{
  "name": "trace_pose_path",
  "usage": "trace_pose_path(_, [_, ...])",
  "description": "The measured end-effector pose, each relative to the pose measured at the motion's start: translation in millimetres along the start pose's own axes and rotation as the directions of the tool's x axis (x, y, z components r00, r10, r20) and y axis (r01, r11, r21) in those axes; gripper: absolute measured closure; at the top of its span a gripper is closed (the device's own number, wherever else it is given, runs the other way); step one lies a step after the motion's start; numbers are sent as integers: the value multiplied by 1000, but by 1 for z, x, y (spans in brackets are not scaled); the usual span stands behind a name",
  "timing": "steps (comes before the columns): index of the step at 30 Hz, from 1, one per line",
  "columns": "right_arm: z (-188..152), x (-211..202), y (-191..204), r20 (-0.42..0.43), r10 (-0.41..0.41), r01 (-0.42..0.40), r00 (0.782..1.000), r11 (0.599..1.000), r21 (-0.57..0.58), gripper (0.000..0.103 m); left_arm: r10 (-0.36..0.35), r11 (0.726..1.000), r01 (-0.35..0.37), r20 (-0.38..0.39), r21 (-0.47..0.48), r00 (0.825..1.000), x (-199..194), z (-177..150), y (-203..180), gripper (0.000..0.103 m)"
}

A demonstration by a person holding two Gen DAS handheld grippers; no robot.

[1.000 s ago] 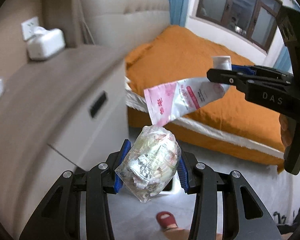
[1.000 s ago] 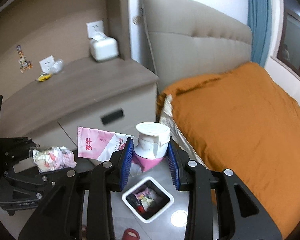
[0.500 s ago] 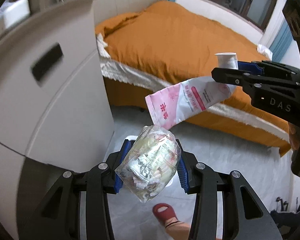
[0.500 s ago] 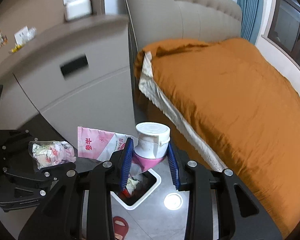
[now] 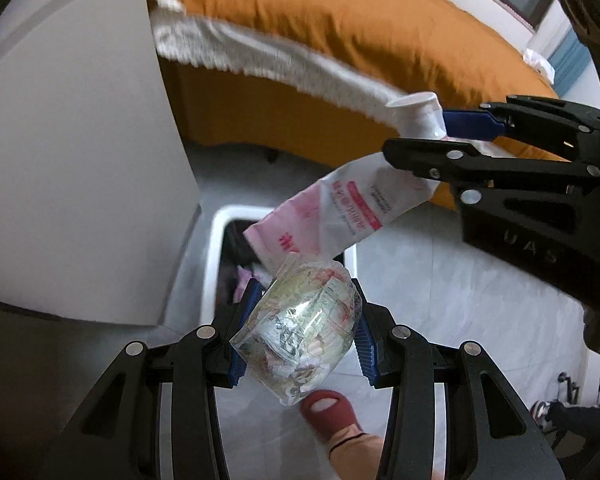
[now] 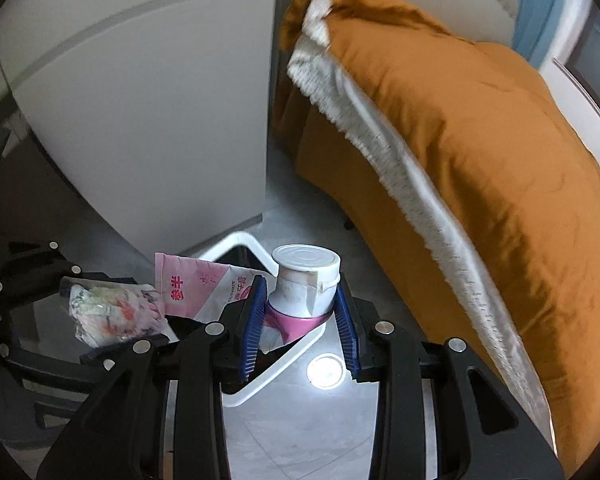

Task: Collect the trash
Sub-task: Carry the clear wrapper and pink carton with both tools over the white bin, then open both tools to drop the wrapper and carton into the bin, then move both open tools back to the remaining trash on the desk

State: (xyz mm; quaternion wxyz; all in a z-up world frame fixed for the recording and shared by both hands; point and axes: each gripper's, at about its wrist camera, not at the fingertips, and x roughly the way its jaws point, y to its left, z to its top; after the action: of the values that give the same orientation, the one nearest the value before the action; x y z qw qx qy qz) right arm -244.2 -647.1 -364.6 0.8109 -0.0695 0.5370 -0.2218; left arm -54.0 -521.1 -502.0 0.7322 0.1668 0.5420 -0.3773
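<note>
One bed point(image 6: 480, 152) with an orange cover fills the right of the right wrist view, a white fringed sheet edge point(image 6: 404, 160) running along its side. One pale cabinet point(image 6: 148, 100) stands beside it, its flat front facing the cameras. The grey floor point(image 6: 292, 432) below carries a single bright spot of reflected light point(image 6: 326, 371).

One white-rimmed trash bin point(image 5: 214, 256) sits on the floor near the cabinet's corner, below both grippers; something pink shows inside, though blur makes its contents hard to tell. One red slipper point(image 5: 330, 412) on a foot appears at the bottom of the left wrist view.

Two pieces of trash are held, one per gripper. The right gripper point(image 6: 300, 316) has its blue pads closed against the neck end of one pink-and-white toothpaste tube point(image 6: 196, 288), whose white cap point(image 6: 306, 266) points up between the pads while the flattened body hangs out to the left above the bin. The left gripper point(image 5: 300, 336) is clamped on one crumpled clear wrapper point(image 5: 300, 328) with printed paper wadded inside, squeezed between its two blue pads and sticking out ahead of them. In the left wrist view the tube's flat end hangs just above the wrapper, over the bin's opening.
</note>
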Motion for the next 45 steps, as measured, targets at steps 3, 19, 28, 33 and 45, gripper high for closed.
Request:
trace_pose_path(3, [-13,42,9,-29,36,-36,999,999,-21,68,4,1000,-4,-28,7,1000,37,-9,8,60])
trace_pose_path(19, [-30,105,4,-115,161,-167,980,985,-39,4,27,1000,-27,-102,-5,994,83,-20,28,5])
trace_pose_path(28, [9,2,-5,-40,171,-172,984,985,-13,4,73,995,-77,-61,-56,995,-20,6,28,5])
trace_pose_path(33, [44,-75,-15,74,145,-145,987,989,-11,4,123,988,-120,29,-101,992,-105,25,21,5])
trace_pose_path(45, [142,-244,0,371,263,-253,891,964,-77,4,300,922,-221,229,-317,926,-299,51,34,5])
